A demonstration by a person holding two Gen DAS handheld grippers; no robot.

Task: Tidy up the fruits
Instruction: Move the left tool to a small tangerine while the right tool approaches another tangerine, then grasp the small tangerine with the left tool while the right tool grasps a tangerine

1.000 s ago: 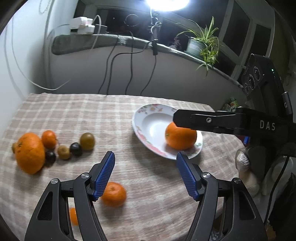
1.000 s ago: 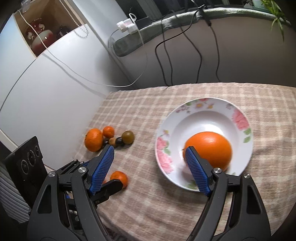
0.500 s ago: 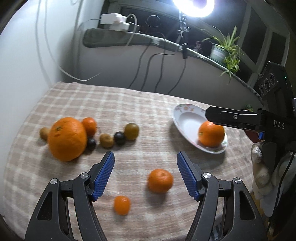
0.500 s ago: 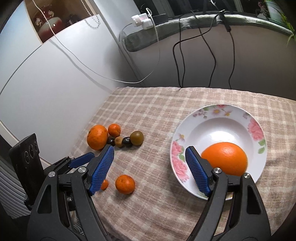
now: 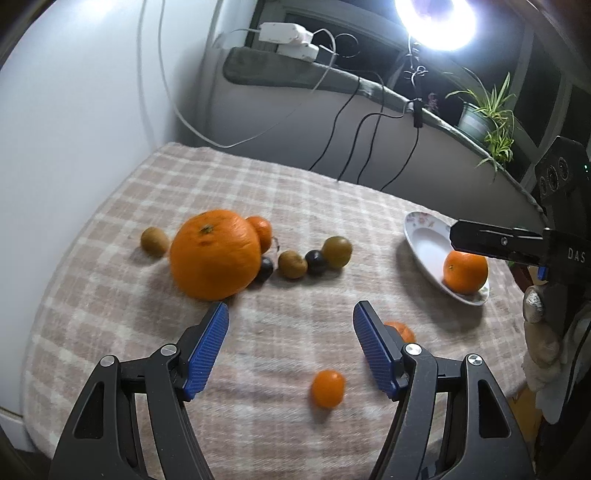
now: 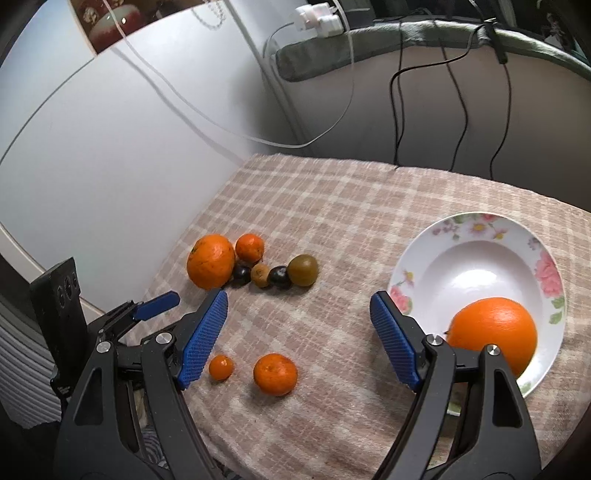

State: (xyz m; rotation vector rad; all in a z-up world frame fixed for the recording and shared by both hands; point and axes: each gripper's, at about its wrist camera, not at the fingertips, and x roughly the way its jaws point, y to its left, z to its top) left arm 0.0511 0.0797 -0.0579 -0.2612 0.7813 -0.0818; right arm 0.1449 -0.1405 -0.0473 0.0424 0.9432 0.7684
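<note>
A floral white plate holds one orange. A big orange lies at the left beside a mandarin, two dark plums and small green-brown fruits. A mandarin and a tiny orange fruit lie near the front. My left gripper is open and empty, just in front of the big orange. My right gripper is open and empty, left of the plate.
The checked tablecloth ends at a white wall on the left. Cables hang down the back ledge. A ring light and a potted plant stand at the back.
My left gripper has swung left, bringing the big orange close in front of it. My right gripper has drawn back from the plate, leaving the orange in it.
</note>
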